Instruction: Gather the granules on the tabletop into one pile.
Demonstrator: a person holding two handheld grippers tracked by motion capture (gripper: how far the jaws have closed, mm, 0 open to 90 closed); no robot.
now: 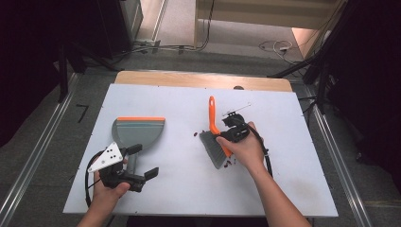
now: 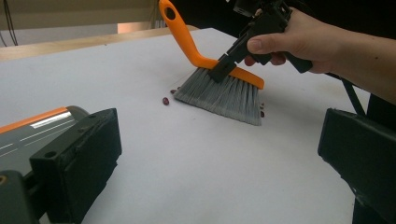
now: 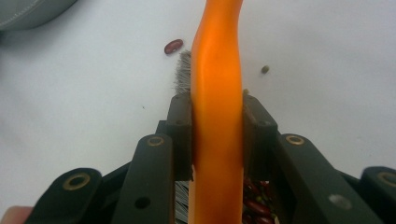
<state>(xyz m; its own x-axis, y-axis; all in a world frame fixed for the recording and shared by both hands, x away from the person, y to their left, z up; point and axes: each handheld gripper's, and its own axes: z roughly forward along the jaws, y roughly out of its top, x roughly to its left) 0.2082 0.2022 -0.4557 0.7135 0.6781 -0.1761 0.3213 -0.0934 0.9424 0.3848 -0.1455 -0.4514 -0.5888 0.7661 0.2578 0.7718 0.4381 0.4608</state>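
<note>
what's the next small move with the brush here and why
Probably a short sweep toward the dustpan. The right gripper is shut on the brush, whose bristles rest on the table among red beans; the dustpan sits apart, its orange lip facing away from the beans.

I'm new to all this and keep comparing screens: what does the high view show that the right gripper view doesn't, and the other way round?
High view alone: the whole white table, the left gripper on the grey dustpan's handle, and both forearms. Right gripper view alone: red beans bunched behind the bristles, and one olive bean. Both: the right gripper clamped on the orange brush, and a stray red bean.
</note>
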